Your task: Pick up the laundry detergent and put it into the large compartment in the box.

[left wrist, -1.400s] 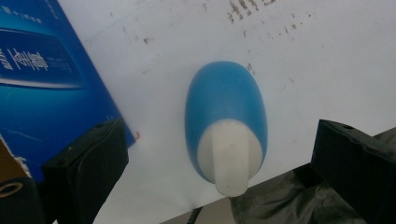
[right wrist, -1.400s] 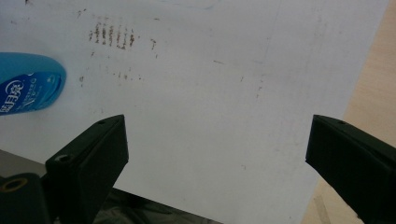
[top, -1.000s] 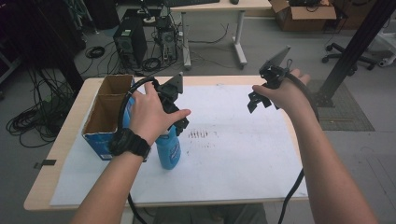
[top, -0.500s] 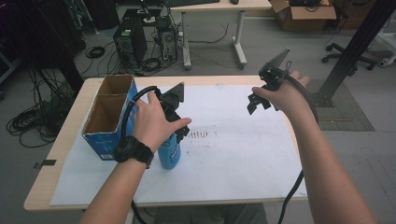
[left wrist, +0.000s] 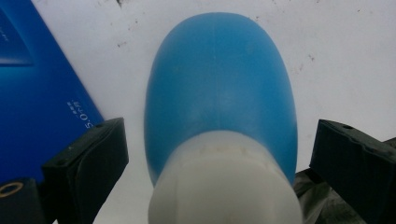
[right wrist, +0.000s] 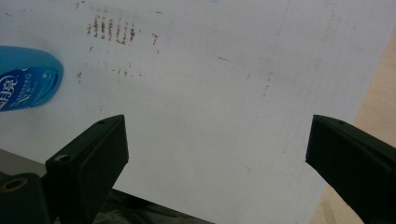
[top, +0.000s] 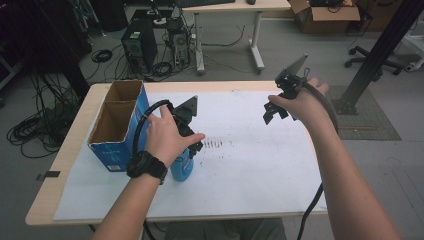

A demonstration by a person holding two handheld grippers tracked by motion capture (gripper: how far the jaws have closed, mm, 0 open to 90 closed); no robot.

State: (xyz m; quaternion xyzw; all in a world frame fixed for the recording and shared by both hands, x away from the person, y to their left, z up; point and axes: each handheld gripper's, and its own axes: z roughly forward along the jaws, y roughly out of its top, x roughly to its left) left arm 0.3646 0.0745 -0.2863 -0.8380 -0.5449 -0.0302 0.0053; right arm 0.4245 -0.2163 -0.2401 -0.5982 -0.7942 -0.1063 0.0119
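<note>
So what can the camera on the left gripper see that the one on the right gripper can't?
Left gripper view: the bottle's white cap right between the open jaws, and the blue box beside it. Right gripper view: dark smudges on the paper and the bare wooden table edge. Both see the blue bottle, the white paper and two open black jaws.

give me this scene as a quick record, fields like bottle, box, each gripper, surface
bottle: blue with white cap, upright on the sheet, just right of the box
box: blue cardboard, open top, two compartments, nothing seen inside
left gripper: above the bottle, jaws open on either side of the cap, a gap on each side
right gripper: held over the right part of the sheet, jaws open, holding nothing
surface: white sheet on a wooden table, dark smudges near the middle
</note>
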